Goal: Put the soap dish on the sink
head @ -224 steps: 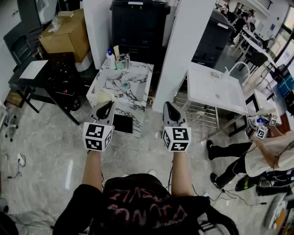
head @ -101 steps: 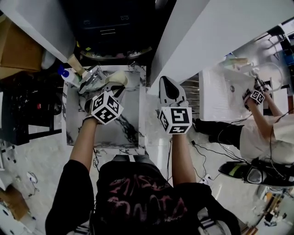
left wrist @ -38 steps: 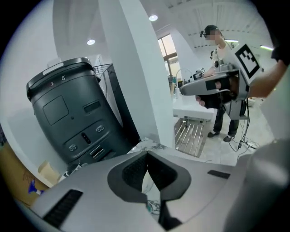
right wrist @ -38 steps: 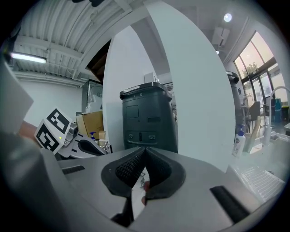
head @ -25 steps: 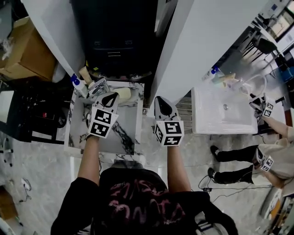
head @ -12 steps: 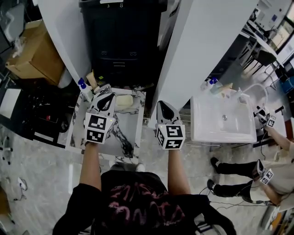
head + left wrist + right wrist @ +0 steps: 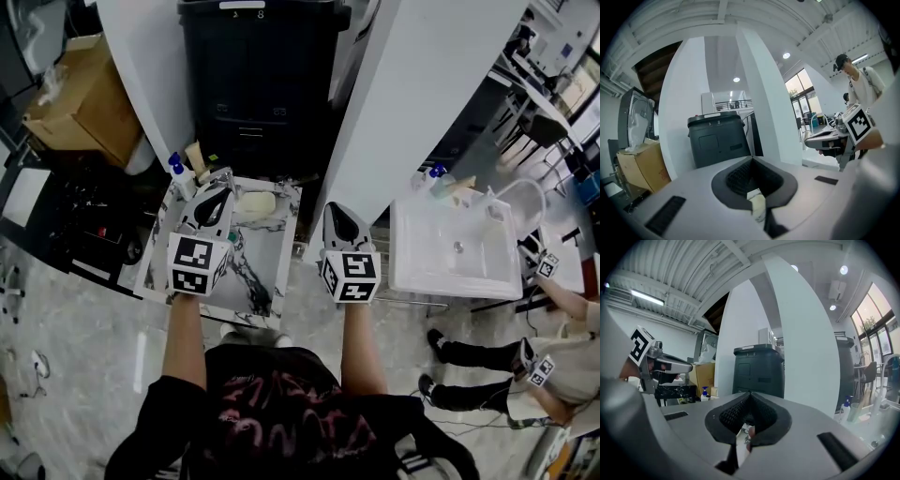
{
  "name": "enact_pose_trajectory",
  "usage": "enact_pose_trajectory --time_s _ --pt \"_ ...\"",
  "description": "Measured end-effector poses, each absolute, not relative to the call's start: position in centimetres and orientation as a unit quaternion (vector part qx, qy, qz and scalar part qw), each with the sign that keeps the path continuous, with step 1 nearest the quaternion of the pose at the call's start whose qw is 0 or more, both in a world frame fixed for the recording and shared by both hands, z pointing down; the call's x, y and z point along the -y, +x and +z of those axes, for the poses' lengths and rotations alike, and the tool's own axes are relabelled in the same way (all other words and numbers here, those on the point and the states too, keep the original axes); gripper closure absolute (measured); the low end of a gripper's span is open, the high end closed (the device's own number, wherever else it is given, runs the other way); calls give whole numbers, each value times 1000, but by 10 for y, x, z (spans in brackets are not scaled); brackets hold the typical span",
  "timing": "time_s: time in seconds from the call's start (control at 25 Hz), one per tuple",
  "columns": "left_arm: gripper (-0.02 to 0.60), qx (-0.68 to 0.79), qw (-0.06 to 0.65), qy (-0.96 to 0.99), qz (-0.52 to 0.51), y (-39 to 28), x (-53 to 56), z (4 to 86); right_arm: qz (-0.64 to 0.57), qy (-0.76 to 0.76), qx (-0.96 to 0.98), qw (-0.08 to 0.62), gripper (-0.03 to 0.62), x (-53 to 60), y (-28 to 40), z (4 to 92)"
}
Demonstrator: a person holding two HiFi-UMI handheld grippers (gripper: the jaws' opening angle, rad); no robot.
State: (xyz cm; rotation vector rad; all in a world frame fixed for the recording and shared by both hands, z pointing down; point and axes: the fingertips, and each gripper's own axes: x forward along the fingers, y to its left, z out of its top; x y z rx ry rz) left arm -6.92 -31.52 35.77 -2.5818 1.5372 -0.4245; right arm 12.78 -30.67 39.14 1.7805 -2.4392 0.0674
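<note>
The cream soap dish (image 7: 255,203) lies on the back rim of the marble sink (image 7: 258,281), just right of the faucet (image 7: 217,178). My left gripper (image 7: 221,197) hovers over the sink basin, its tips just left of the dish and apart from it; it is shut with nothing in it. My right gripper (image 7: 335,210) hangs to the right of the sink, beyond its edge, also shut and empty. In the left gripper view the left gripper (image 7: 752,160) points at a black cabinet (image 7: 717,138). The right gripper (image 7: 750,394) shows its jaws together in the right gripper view.
A blue-capped bottle (image 7: 176,166) stands at the sink's back left. The black cabinet (image 7: 262,75) rises behind it, between white pillars (image 7: 422,94). A white sink (image 7: 457,248) stands to the right, with another person (image 7: 548,309) beside it. A cardboard box (image 7: 80,94) sits far left.
Earlier the left gripper carried the soap dish to the sink's back rim and let go. Over the last second both grippers stay shut and the view has drifted slightly.
</note>
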Motion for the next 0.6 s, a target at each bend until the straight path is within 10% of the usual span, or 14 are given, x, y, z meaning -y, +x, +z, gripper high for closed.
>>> enact_pose_trajectory --time_s 0.6 --pt "568 -532 32 -842 -80 -76 303 343 1 579 813 63 580 304 130 381"
